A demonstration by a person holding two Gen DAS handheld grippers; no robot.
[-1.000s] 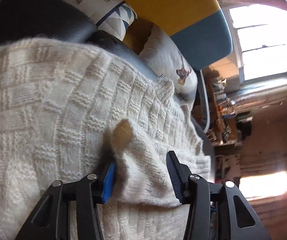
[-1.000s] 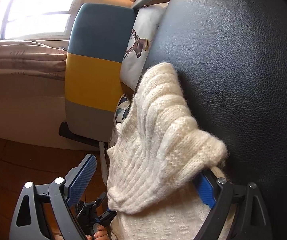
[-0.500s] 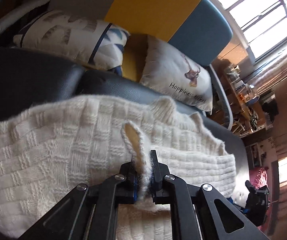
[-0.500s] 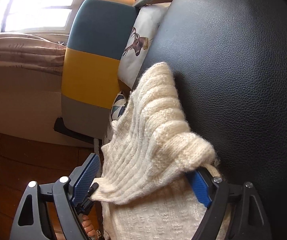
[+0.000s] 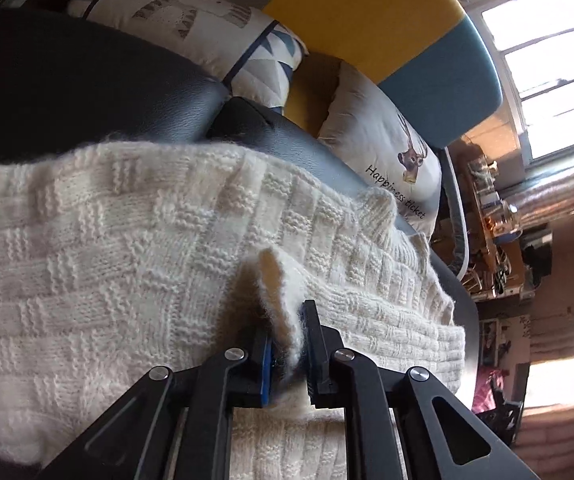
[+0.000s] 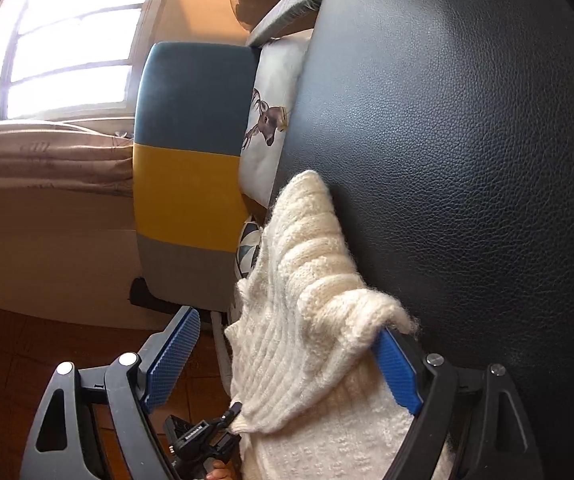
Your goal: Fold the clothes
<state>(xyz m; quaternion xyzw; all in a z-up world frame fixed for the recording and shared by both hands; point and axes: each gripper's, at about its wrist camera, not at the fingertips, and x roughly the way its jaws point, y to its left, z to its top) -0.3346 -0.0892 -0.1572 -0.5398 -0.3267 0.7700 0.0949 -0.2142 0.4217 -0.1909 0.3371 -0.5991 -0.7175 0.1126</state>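
A cream basket-knit sweater (image 5: 127, 264) lies spread over a black leather seat (image 5: 67, 92). My left gripper (image 5: 287, 344) is shut on a raised fold of the sweater's edge, with fuzzy knit pinched between its blue pads. In the right wrist view the same sweater (image 6: 311, 320) is bunched beside the black leather surface (image 6: 467, 160). My right gripper (image 6: 283, 352) stands open, its blue-padded fingers (image 6: 171, 356) wide apart around a ribbed fold, the right pad touching the knit. The other gripper (image 6: 199, 444) shows below the fabric.
Behind the seat stands a yellow, teal and grey upholstered sofa (image 5: 371, 12) with a deer-print cushion (image 5: 383, 148) and a geometric-print cushion (image 5: 191, 20). A bright window (image 6: 71, 36) and curtain (image 6: 43, 160) sit at the back. Cluttered shelves (image 5: 495, 220) and wooden floor (image 6: 27, 352) lie beyond.
My left gripper went from open around the sweater's fold to shut on it. The right gripper stayed open, with the ribbed fold shifting slightly between its fingers.
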